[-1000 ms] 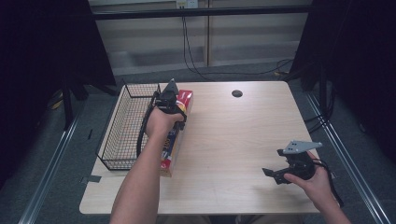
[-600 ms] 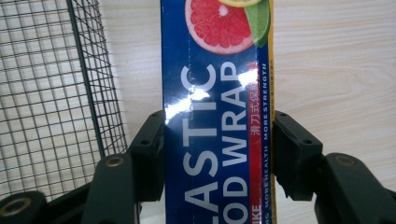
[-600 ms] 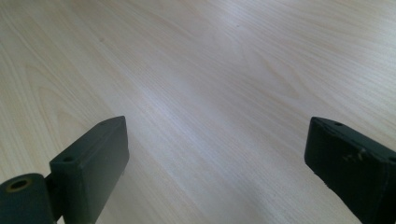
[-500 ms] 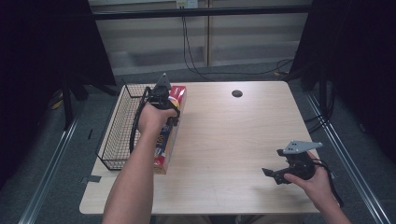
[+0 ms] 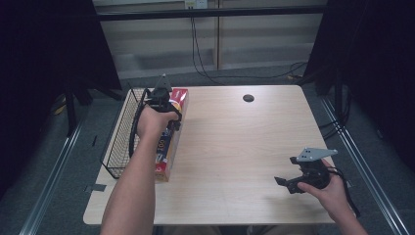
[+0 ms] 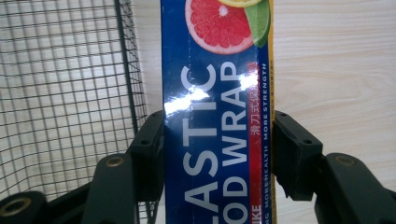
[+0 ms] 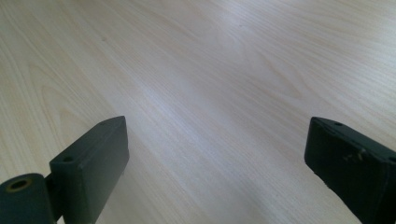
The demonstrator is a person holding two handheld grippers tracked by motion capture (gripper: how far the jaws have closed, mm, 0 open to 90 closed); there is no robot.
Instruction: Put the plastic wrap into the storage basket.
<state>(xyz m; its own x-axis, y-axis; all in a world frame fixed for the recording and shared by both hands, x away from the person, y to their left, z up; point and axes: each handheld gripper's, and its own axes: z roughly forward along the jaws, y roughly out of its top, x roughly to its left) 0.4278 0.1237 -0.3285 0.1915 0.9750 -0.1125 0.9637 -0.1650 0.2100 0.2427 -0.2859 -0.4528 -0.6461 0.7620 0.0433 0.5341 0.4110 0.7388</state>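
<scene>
Now, change: the long blue plastic-wrap box [image 6: 217, 140] has been tilted up toward the black wire basket [image 5: 122, 142] since a second ago.
Left gripper [image 6: 217, 154]: clamped on box.
Right gripper [image 7: 217, 158]: wide open, empty.
Meaning: transfer into basket judged underway.

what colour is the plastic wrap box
Mostly dark blue plastic wrap box, with a red stripe; clearest in the left gripper view.

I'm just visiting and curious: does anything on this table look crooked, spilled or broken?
Nothing spilled or broken. The long blue plastic-wrap box is clamped in the left gripper, beside the black wire basket. The right gripper rests open over bare wooden table.
</scene>
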